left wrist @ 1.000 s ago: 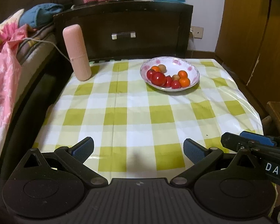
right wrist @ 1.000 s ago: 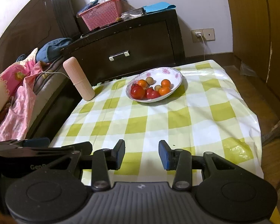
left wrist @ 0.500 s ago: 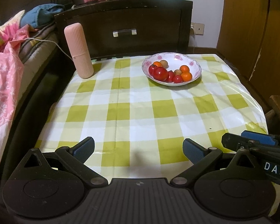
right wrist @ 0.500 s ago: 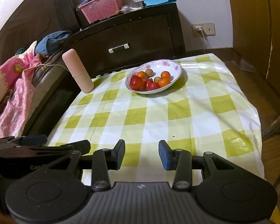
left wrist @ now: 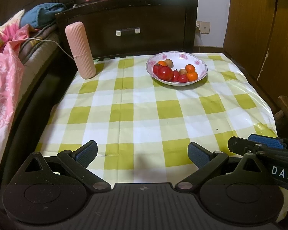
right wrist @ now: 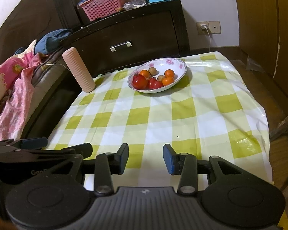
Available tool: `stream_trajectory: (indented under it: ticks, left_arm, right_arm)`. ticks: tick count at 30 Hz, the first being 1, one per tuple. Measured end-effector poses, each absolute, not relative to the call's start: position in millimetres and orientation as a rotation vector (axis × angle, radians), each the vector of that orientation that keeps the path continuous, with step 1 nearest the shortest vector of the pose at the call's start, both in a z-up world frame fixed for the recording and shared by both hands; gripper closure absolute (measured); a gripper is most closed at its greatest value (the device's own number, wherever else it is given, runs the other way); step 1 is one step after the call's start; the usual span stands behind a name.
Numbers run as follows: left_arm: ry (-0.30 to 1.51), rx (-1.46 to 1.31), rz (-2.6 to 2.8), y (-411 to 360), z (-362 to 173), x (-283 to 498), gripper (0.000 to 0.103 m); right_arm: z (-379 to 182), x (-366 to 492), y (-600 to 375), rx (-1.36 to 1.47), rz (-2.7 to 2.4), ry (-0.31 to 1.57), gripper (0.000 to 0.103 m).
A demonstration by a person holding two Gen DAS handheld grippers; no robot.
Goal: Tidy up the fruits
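Note:
A white flowered bowl stands at the far side of the green-checked table. It holds red tomatoes, small oranges and brown round fruits. My left gripper is open and empty above the near table edge. My right gripper is open and empty, also at the near edge, far from the bowl. Each gripper shows at the side of the other's view.
A tall pink ribbed case stands at the far left corner. A dark cabinet with a pink basket is behind the table. A bed with pink bedding lies left. Wooden doors stand right.
Both grippers have pulled back a little from the table and tilted, so the bowl looks farther off. Jaws stay open. Nothing on the table has moved.

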State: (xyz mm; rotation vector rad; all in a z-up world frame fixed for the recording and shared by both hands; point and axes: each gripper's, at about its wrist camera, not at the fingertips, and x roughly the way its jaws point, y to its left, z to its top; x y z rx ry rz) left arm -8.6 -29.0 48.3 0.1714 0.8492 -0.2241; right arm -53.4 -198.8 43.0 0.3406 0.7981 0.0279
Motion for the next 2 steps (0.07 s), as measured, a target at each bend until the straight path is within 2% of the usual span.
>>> stream_trajectory:
  ticks: [2]
  left_arm:
    - [0.847,0.17,-0.22,-29.2,48.0,-8.9,0.001]
  right_arm:
    - [42.8,-53.3,-199.0,0.341,0.028,0.798,0.064]
